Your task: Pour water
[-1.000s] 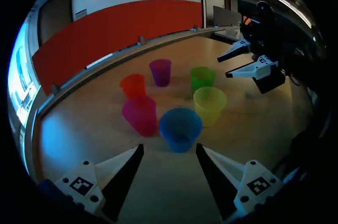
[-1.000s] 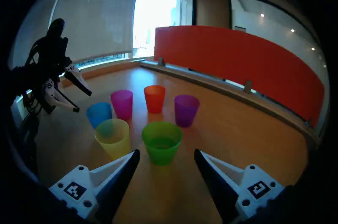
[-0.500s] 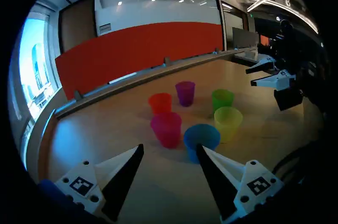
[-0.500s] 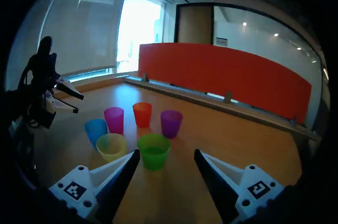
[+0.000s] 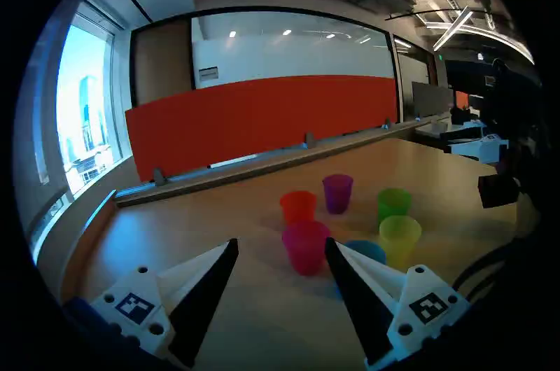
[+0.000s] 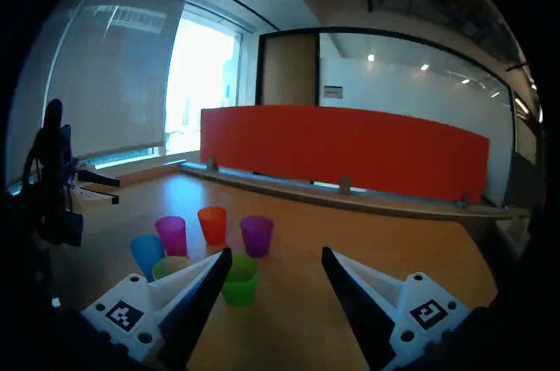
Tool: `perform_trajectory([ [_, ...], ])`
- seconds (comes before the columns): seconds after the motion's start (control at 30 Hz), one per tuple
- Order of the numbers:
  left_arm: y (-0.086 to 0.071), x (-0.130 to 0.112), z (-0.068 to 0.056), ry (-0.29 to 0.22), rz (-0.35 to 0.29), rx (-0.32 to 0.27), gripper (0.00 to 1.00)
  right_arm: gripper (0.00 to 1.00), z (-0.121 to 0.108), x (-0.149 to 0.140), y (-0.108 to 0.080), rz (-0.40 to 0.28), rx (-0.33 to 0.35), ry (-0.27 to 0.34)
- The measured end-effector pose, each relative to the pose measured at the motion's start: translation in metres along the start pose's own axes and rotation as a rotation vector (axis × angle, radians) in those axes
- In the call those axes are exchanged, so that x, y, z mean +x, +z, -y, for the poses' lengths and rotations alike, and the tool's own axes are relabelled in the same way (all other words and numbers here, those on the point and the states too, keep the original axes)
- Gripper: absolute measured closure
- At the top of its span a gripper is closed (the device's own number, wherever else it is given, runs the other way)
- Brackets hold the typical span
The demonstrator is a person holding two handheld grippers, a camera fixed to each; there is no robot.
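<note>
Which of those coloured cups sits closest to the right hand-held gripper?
The green cup, just ahead of the right hand-held gripper; the other five stand behind or beside it.

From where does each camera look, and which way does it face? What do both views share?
Left gripper view: rides on the left tool, looking forward over the table at the cups and red partition; its own open fingers show at the bottom.
Right gripper view: rides on the right tool, looking at the cups from another side; its own open fingers show at the bottom.
Shared: cups, table, red partition; each shows the other tool far off.
</note>
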State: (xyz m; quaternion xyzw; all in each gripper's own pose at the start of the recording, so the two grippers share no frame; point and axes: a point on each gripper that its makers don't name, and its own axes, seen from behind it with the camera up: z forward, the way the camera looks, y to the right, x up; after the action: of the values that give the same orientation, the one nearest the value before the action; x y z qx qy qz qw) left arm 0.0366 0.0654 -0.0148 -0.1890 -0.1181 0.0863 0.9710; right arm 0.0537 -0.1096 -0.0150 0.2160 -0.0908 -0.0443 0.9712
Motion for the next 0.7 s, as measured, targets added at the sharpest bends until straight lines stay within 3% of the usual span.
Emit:
perform_trajectory([
  [0.33,-0.015,0.029,0.023,-0.058,-0.139,0.132,0.08,0.01,-0.023,0.025,-0.010,-0.110,-0.139,0.013],
  [0.7,-0.023,0.038,0.040,-0.126,-0.220,0.243,0.08,0.01,-0.055,0.038,-0.029,-0.185,-0.318,0.036],
])
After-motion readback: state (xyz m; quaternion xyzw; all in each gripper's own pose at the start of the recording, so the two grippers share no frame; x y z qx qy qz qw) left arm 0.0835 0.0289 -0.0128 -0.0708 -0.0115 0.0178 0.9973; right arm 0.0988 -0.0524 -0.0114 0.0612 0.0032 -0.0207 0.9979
